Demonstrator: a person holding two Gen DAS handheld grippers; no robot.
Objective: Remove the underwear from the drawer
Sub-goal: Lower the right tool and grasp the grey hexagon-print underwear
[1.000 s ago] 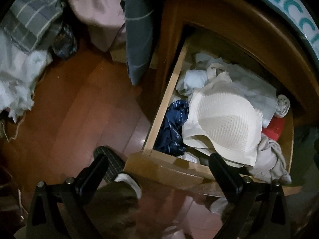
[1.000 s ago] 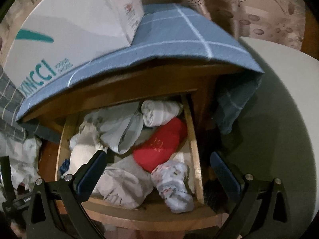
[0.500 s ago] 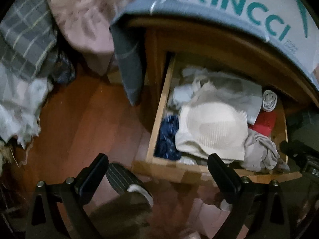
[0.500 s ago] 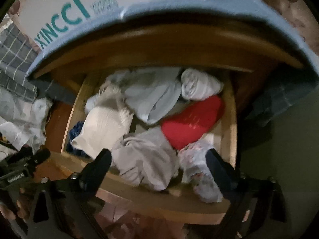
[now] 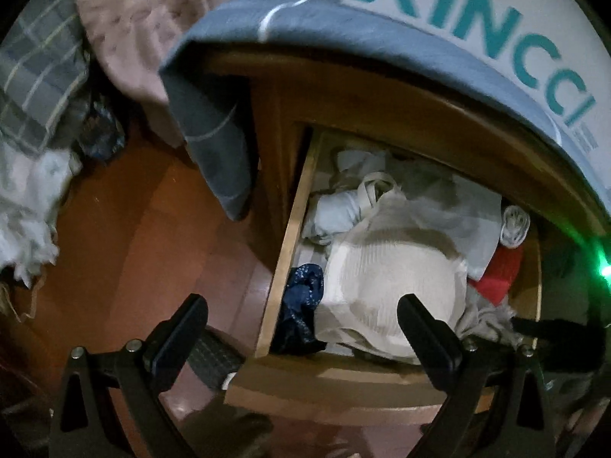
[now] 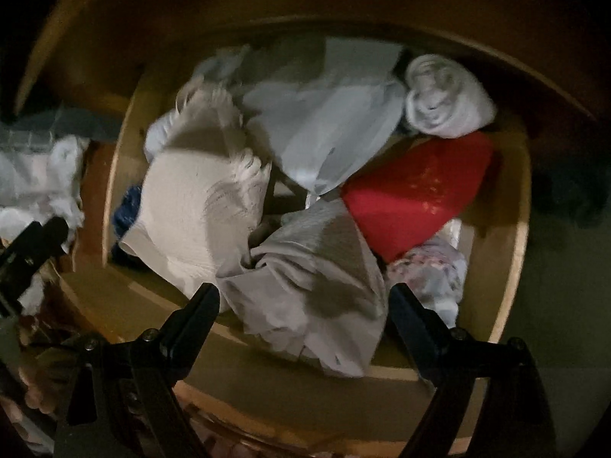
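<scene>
The wooden drawer (image 5: 286, 252) stands pulled out and full of crumpled garments. My left gripper (image 5: 301, 305) hangs open above its front left corner, over a dark blue patterned piece (image 5: 305, 286) and a cream ribbed garment (image 5: 389, 278). My right gripper (image 6: 303, 292) is open just above a grey crumpled underwear piece (image 6: 305, 267) at the drawer's front; its pads are clear of the cloth. Around it lie the cream garment (image 6: 198, 206), a red piece (image 6: 416, 191), a white roll (image 6: 446, 103), a pale blue-grey piece (image 6: 324, 126) and a floral piece (image 6: 431, 271).
A white box with teal letters (image 5: 477, 30) sits on a blue-grey checked cloth (image 5: 214, 141) that covers the cabinet top and hangs down its left side. Left of the cabinet is a red-brown wooden floor (image 5: 152, 229) with heaped cloths (image 5: 30, 198) and a striped slipper (image 5: 214, 358).
My right gripper has tipped downward and dropped close over the drawer, so the garments fill its view, and its jaws have narrowed a little. My left gripper has pulled back slightly and still stands open.
</scene>
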